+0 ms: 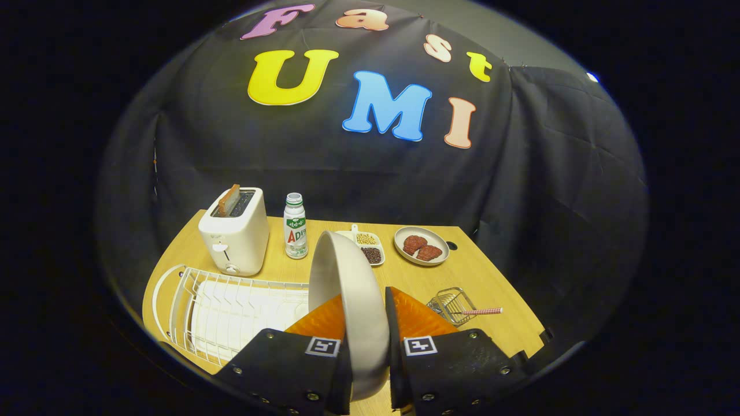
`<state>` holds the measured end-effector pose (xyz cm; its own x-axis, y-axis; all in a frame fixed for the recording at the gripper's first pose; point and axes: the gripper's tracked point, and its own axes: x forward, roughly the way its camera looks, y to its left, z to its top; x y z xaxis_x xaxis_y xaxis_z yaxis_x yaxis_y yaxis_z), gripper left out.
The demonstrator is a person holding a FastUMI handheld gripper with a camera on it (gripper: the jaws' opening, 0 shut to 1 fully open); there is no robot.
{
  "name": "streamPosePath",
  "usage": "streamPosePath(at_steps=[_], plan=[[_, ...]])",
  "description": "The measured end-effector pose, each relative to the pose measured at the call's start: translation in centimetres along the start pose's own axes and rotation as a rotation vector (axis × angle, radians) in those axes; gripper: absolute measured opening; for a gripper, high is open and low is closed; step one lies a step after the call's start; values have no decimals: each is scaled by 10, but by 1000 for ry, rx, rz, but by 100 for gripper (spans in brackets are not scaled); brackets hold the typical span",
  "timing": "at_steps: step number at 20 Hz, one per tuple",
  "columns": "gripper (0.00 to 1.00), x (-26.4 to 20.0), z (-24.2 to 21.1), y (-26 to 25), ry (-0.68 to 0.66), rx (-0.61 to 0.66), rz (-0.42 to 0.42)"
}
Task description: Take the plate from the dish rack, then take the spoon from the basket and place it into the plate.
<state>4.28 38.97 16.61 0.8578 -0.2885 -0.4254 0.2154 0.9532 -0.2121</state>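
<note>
Clenched on the rim of the round off-white ceramic plate, held edge-up above the white wire dish rack, the gripper risks letting the smooth plate slip and drop onto the wooden table.

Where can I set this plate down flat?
The tool is shut on the plate, held on edge. Bare table lies between the dish rack and the wire basket, short of the snack tray and meat dish. It is crowded behind, by toaster and bottle.
</note>
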Motion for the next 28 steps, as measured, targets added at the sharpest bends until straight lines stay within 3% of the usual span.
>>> streamPosePath(at_steps=[7, 18, 28], plan=[[26, -50, -40, -22, 33, -20, -8], [26, -112, -119, -21, 71, -21, 80], [26, -121, -207, -2, 260, 223, 211]])
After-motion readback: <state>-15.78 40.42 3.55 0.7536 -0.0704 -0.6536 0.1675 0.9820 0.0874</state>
